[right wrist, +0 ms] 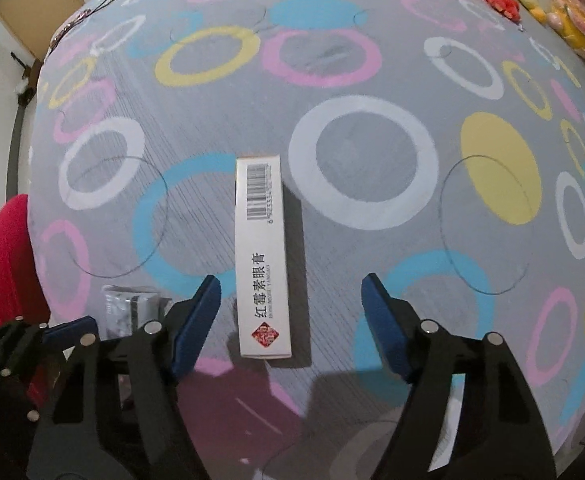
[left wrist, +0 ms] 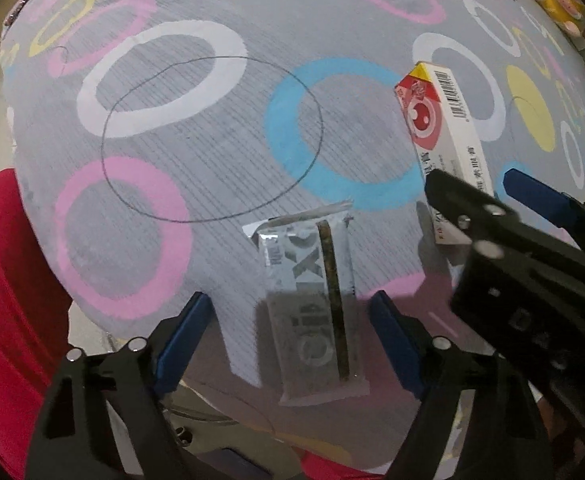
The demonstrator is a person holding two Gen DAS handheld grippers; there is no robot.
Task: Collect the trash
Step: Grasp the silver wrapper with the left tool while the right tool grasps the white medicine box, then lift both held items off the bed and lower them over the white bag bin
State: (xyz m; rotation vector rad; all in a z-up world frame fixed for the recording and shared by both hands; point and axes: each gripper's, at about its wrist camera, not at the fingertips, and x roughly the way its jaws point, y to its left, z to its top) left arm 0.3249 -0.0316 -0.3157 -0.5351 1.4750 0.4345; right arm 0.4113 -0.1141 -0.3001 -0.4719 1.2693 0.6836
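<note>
A red chair stands at the far left, against the edge of a bed whose grey sheet is printed with white, pink, blue and yellow rings. Near that edge the left tongs are spread wide, their blue pads on either side of a silver foil wrapper that lies flat on the sheet; neither pad touches it. The wrapper's far end is torn open, and a dark strip runs along its length. Just to the right of it lies a long white eye-ointment box with a barcode, black Chinese lettering and a red seal, its red and yellow side showing in the left wrist view. The right tongs are also spread wide, straddling the near end of the box without touching it; the box sits closer to their left pad. In the right wrist view the wrapper peeks out at lower left beside the left tongs. Far to the right, at the back of the bed, sit yellow and red plush toys
</note>
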